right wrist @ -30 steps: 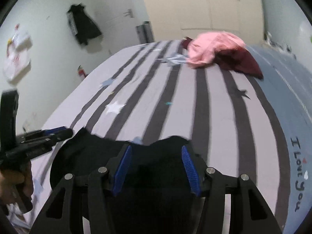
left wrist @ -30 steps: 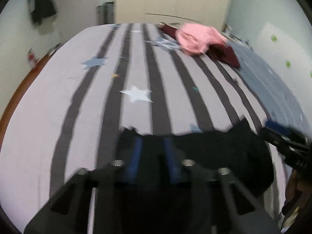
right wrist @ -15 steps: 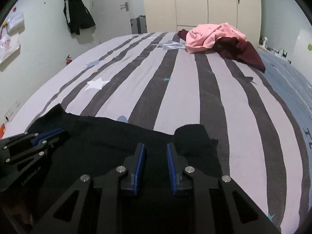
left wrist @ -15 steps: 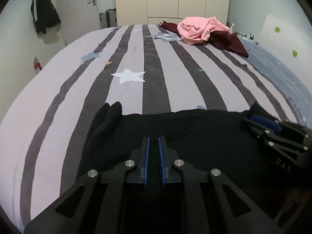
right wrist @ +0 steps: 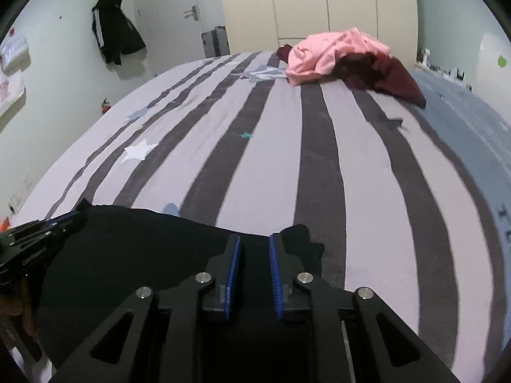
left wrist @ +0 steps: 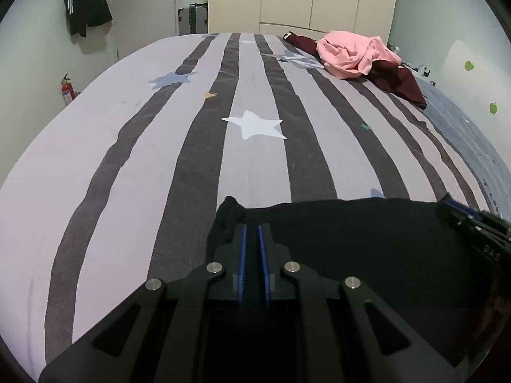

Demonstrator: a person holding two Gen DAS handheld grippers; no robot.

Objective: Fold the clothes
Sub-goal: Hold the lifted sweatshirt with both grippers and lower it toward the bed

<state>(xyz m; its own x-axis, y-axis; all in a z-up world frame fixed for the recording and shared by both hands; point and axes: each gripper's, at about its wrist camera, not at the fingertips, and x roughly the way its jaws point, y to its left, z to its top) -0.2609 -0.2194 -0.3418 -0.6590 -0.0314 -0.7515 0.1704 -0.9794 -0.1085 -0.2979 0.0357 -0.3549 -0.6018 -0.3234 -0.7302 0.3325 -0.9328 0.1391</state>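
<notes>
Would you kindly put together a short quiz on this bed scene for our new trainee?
1. True or false: the pink garment lies partly over the dark red garment.
2. What do the jaws of the left gripper grip? A. the black garment B. the pink garment C. nothing
3. What hangs on the wall left of the door?
Key: 1 true; 2 A; 3 a black jacket with white stripes.
</notes>
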